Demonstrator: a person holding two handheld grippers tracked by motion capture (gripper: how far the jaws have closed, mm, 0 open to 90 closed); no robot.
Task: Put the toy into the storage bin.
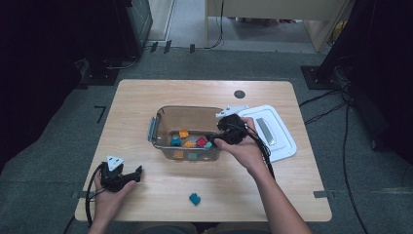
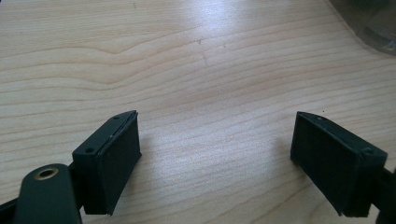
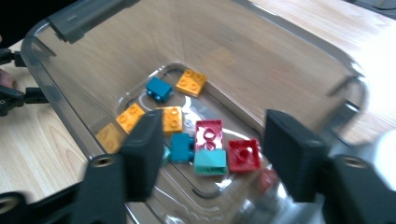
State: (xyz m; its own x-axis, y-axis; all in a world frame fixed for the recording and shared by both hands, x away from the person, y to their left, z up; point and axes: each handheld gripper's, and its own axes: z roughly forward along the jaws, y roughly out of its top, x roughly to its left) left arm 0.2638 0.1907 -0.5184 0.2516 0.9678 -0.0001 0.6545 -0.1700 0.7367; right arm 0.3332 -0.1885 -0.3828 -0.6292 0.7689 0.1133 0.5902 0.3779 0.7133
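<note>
A clear plastic bin (image 1: pixel 157 127) stands in the middle of the table and holds several bricks in orange, red, blue and teal. My right gripper (image 1: pixel 215 139) hangs over the bin's right end, pointing down into it. In the right gripper view its jaws (image 3: pixel 212 128) stand open with nothing gripped. Below them a red brick (image 3: pixel 208 133), a second red brick (image 3: pixel 243 154) and a teal brick (image 3: pixel 210 163) lie on the bin floor. My left gripper (image 1: pixel 139 171) rests at the table's front left. Its jaws (image 2: pixel 215 137) are open over bare wood.
A single blue brick (image 1: pixel 195 198) lies on the table near the front edge. The bin's white lid (image 1: pixel 280 141) lies flat right of the bin. A small dark round disc (image 1: pixel 239 94) sits near the far edge. Cables trail from both grippers.
</note>
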